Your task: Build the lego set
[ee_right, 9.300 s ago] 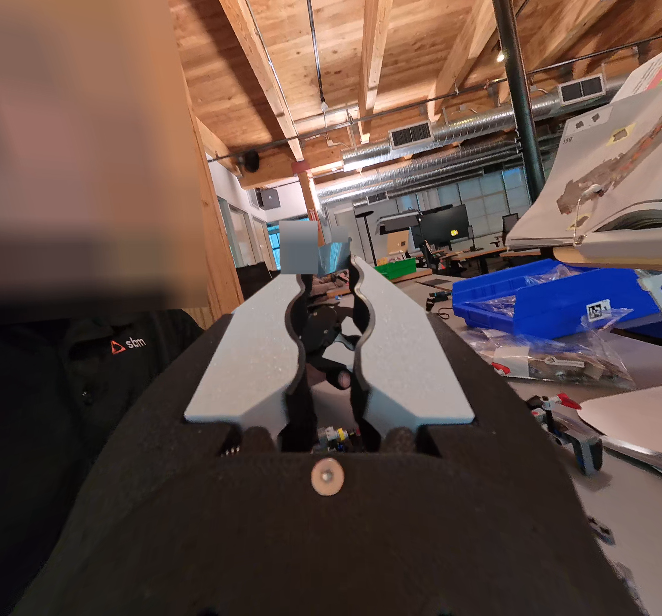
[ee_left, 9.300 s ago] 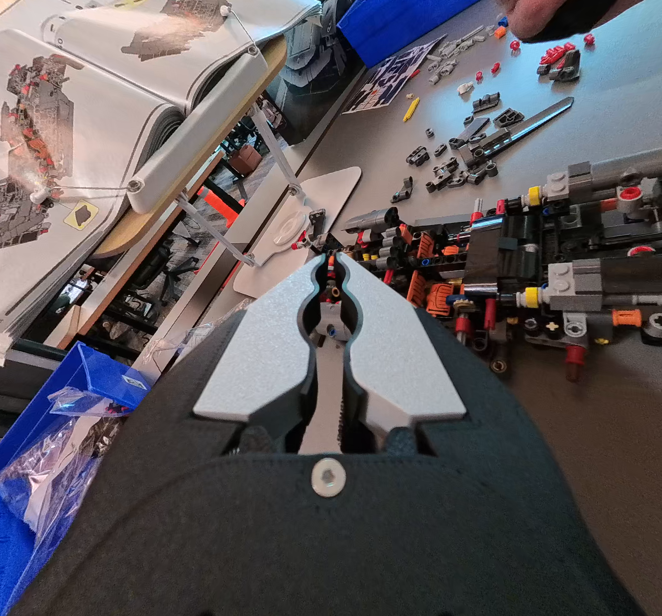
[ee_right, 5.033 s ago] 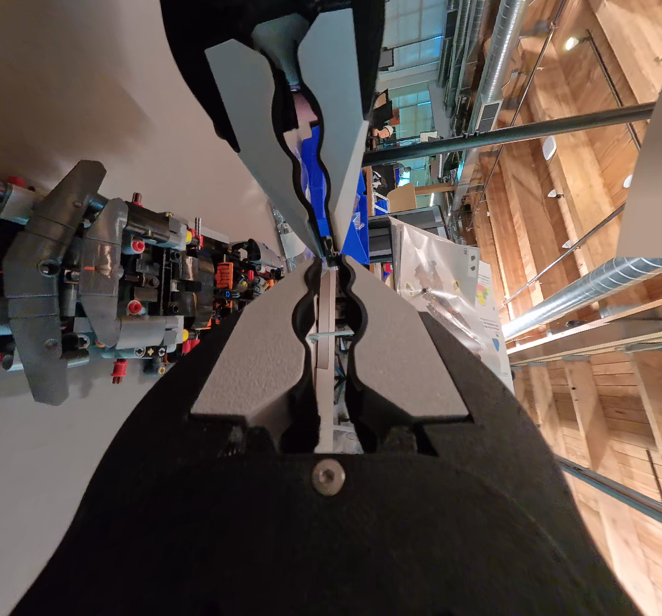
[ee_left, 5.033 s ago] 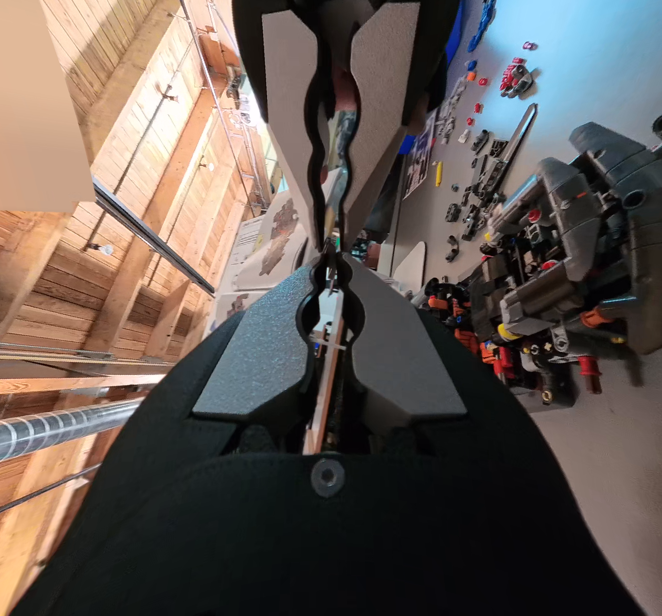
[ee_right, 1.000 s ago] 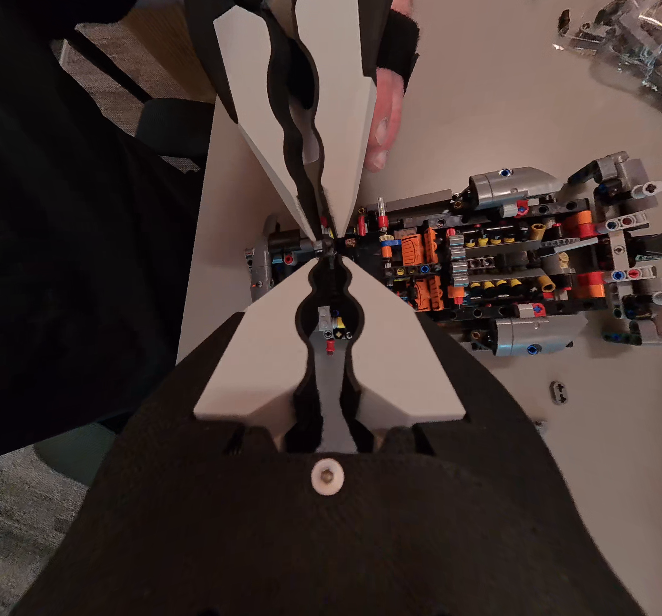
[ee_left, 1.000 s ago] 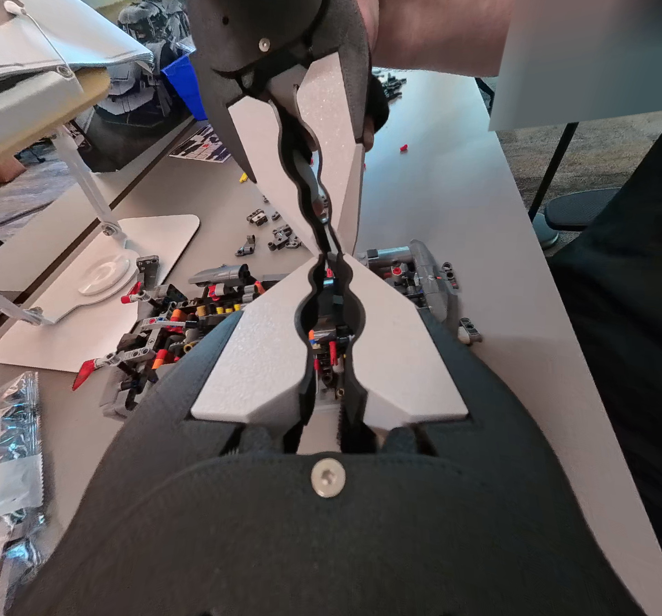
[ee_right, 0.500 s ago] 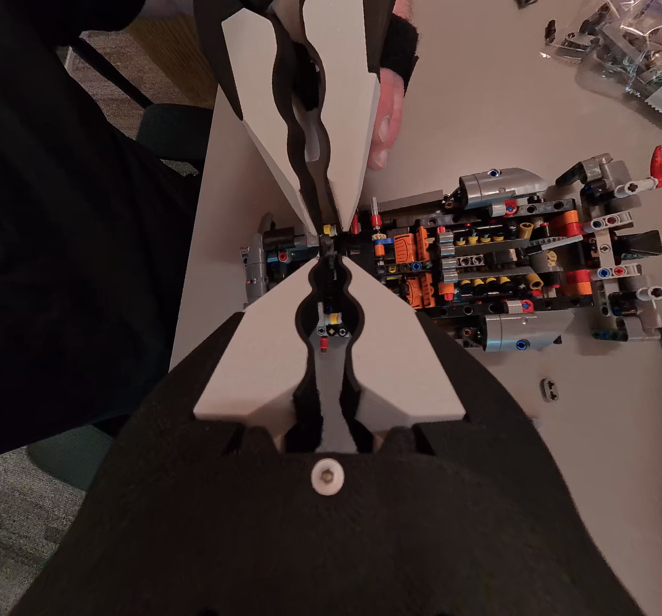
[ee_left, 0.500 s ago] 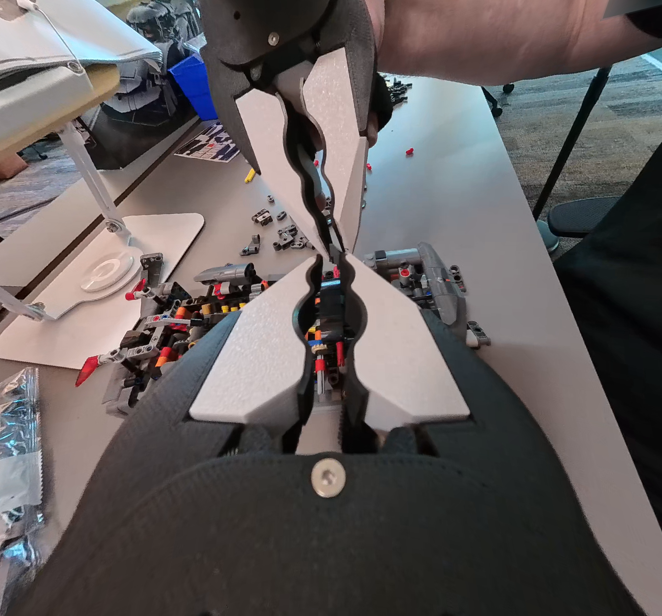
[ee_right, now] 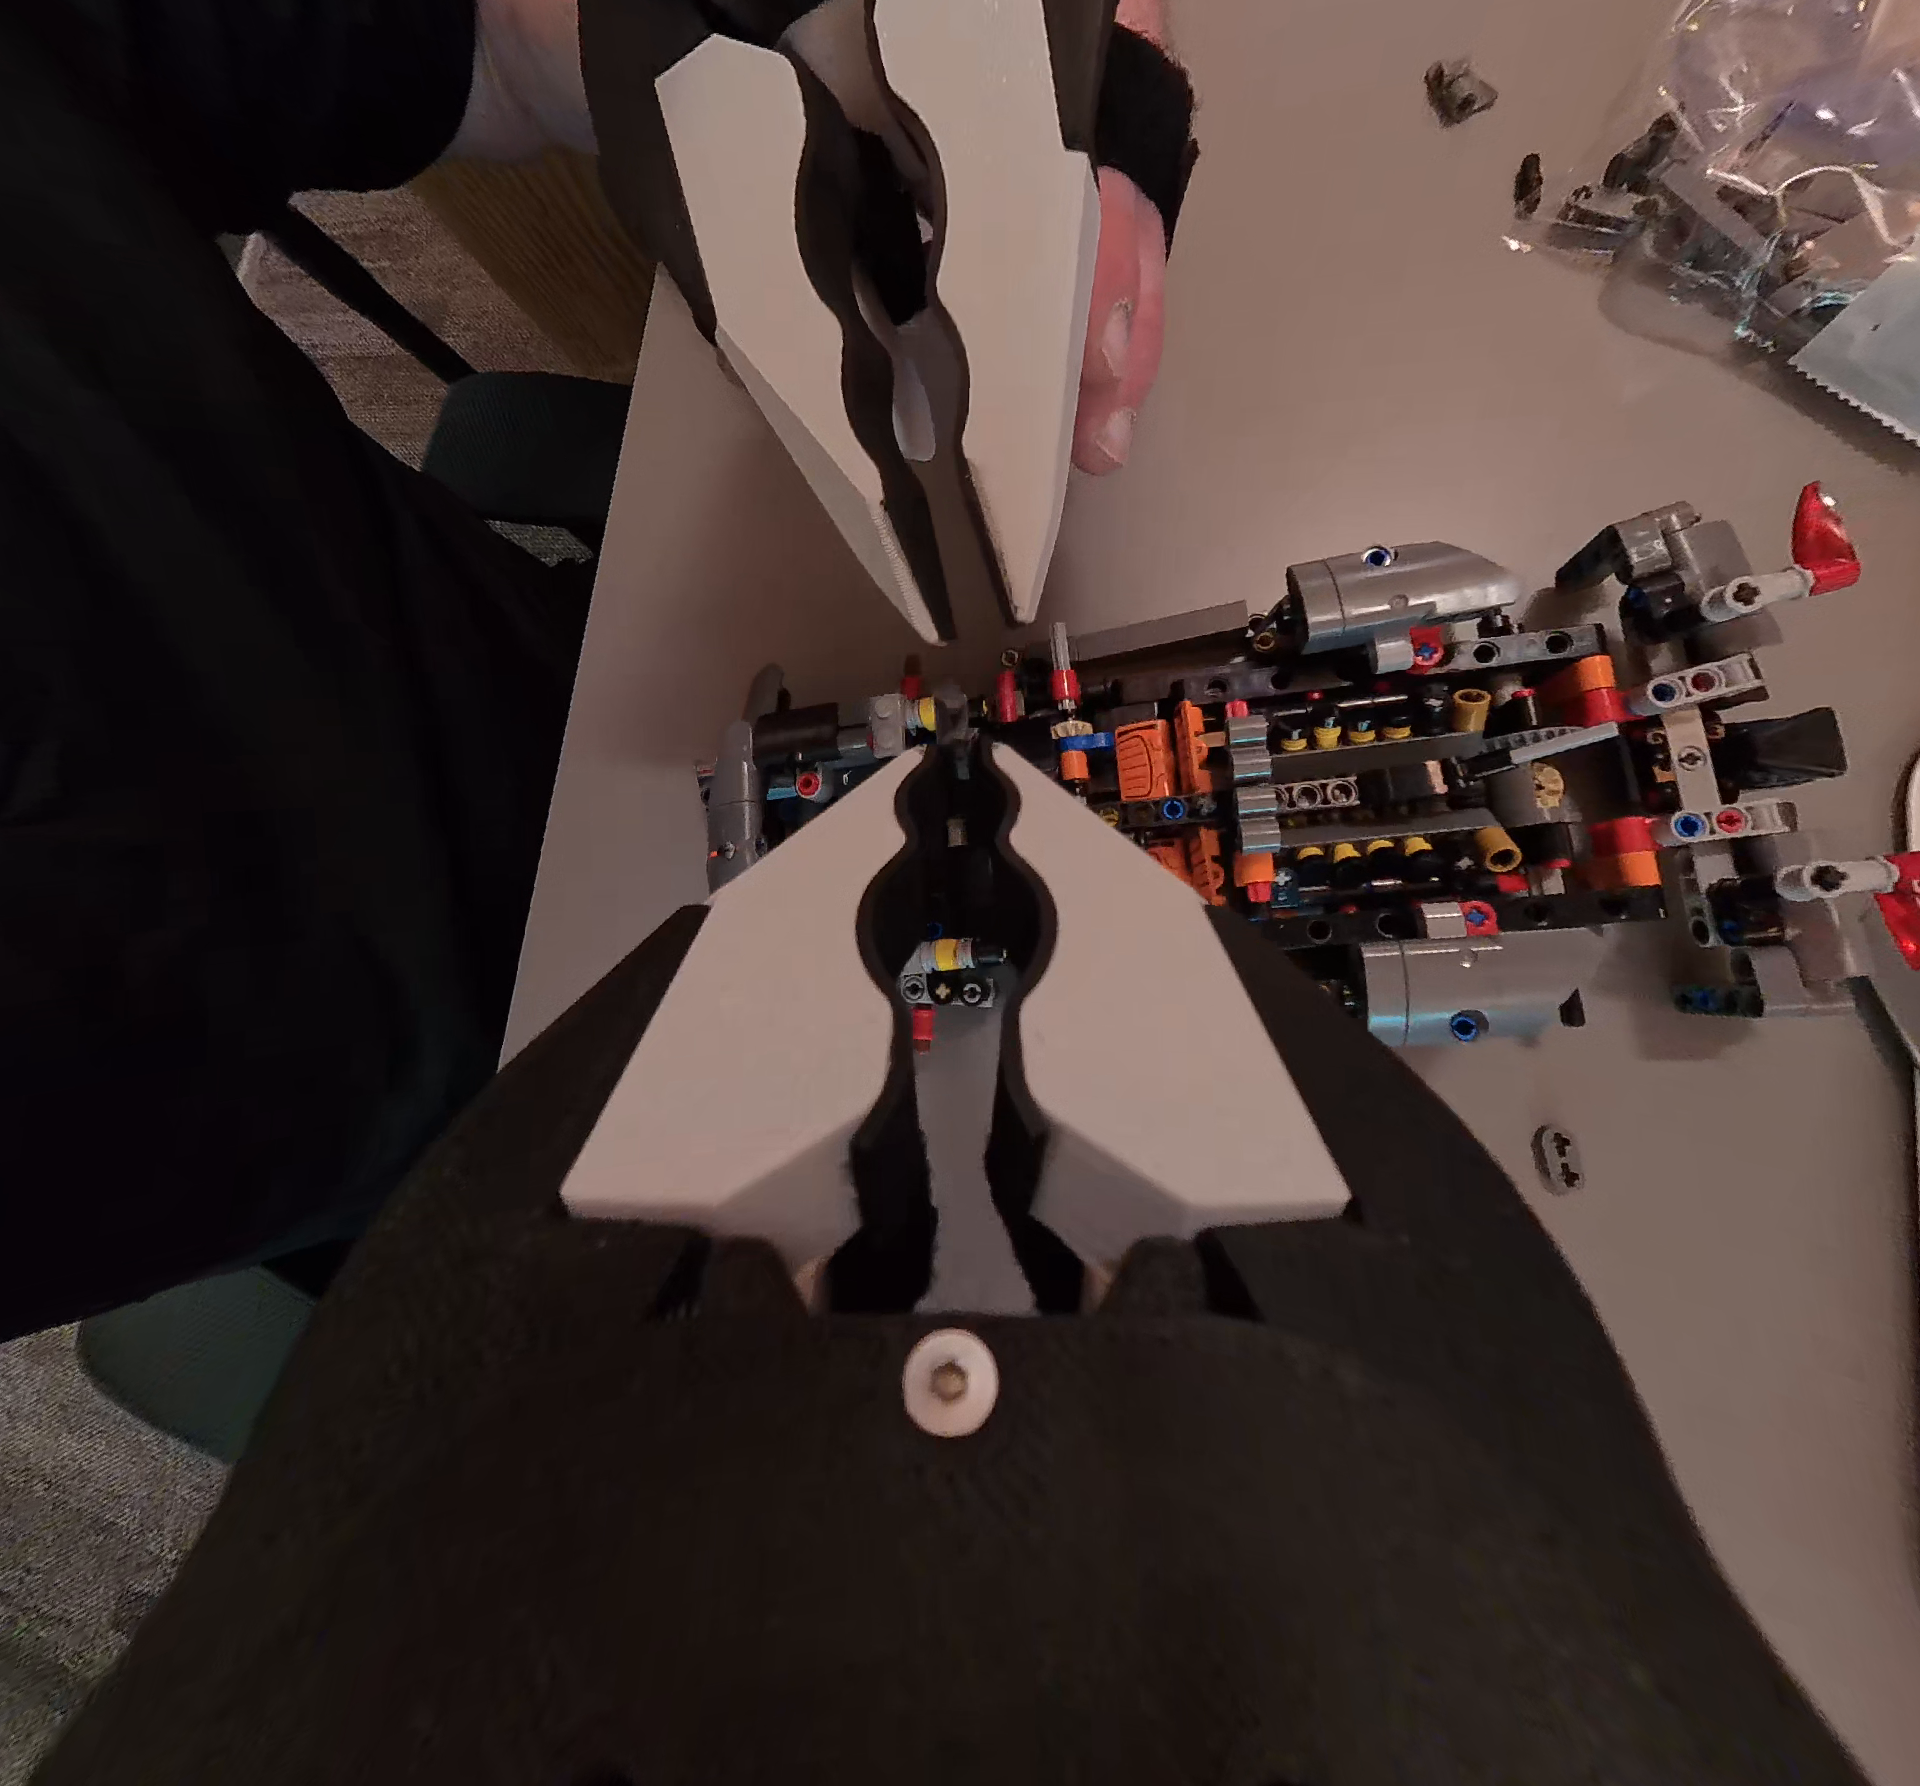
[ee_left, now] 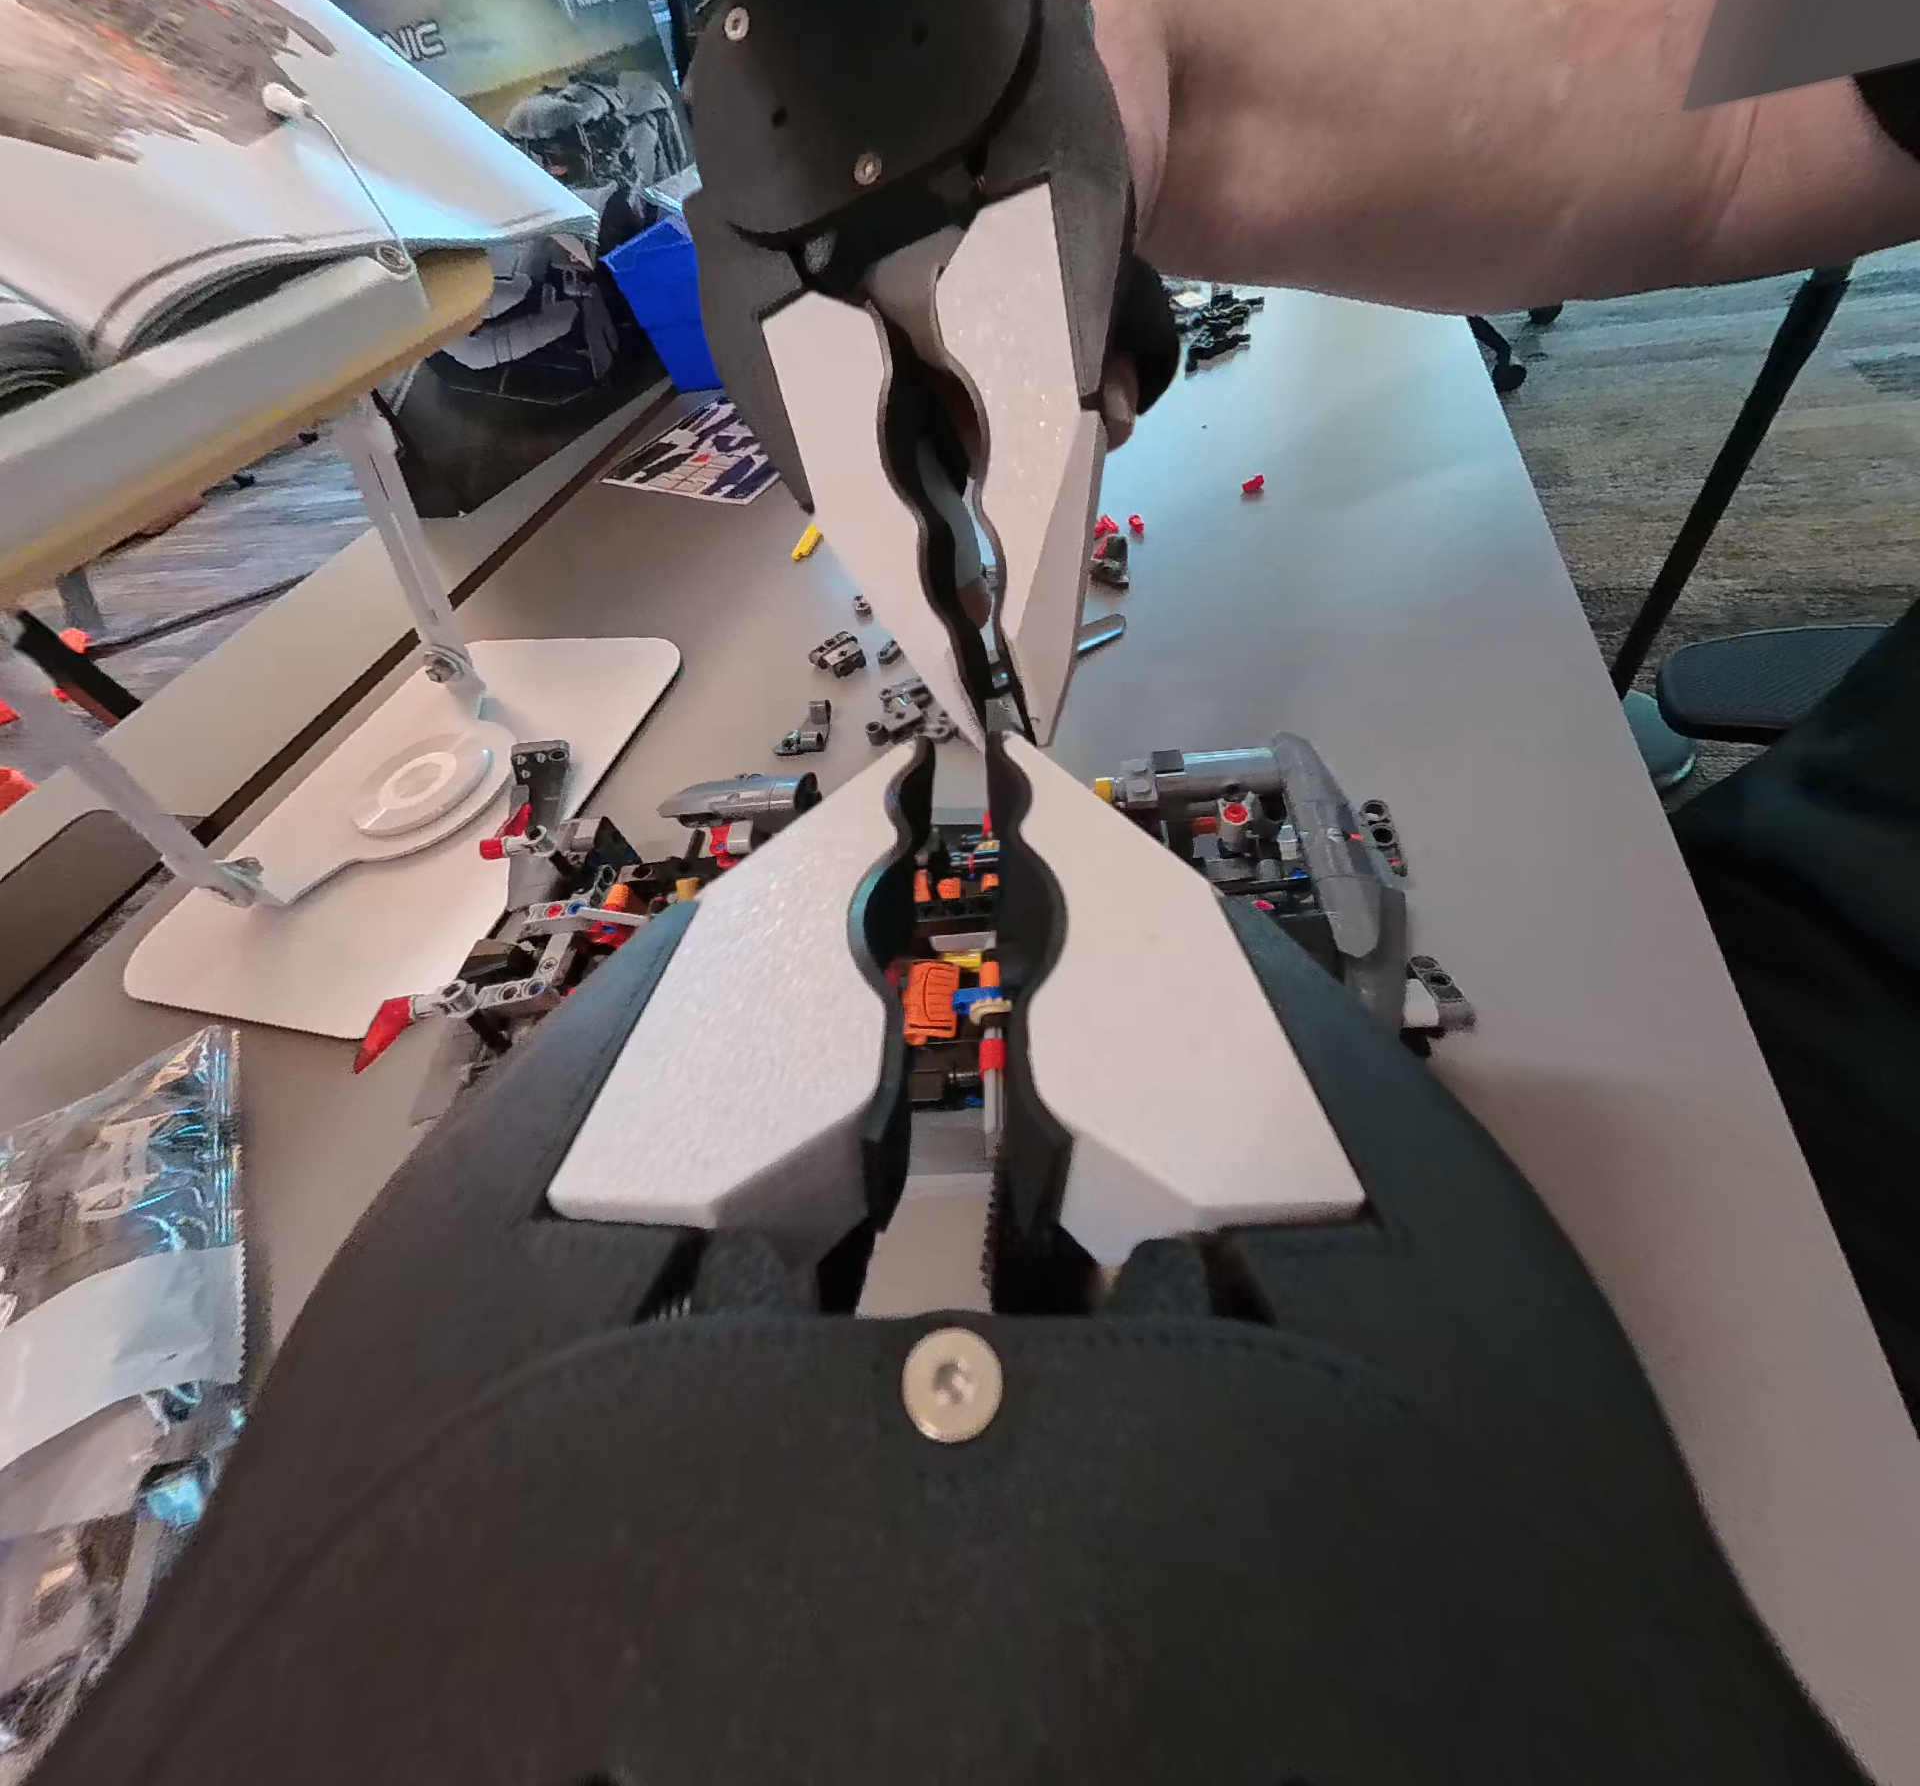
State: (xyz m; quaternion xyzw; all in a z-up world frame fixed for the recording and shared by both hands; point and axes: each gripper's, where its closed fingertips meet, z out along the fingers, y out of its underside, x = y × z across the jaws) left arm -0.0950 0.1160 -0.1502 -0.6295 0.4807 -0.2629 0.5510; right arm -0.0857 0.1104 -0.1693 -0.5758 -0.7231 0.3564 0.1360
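Since a moment ago your left tongs have spread at the tips and drawn a little away from the small dark grey plastic piece they were meeting; your right tongs have kept their place.

From the left wrist view, left to right: a clear crinkled plastic bag of parts lies at the near edge of the grey surface; beyond it a white flat-footed stand props an open instruction booklet at a slant, likely so you can read it while both hands are busy; loose dark grey connector pieces are scattered just past the stand's foot.

In the middle, the long black, grey and orange brick-built model lies flat on the surface; your left tongs stand apart with nothing between them, hovering just above the model's near end.

Your right tongs come down steeply from above and are closed together on the small dark grey piece, which sticks out of their tips; it sits right at the model's end beside a yellow and light grey fitting, though whether it touches the model I cannot tell; the steep angle probably keeps the wide fingers clear of the neighbouring red pins.

To the right, your bare forearm reaches in over the surface; a black chair seat stands beyond the edge.
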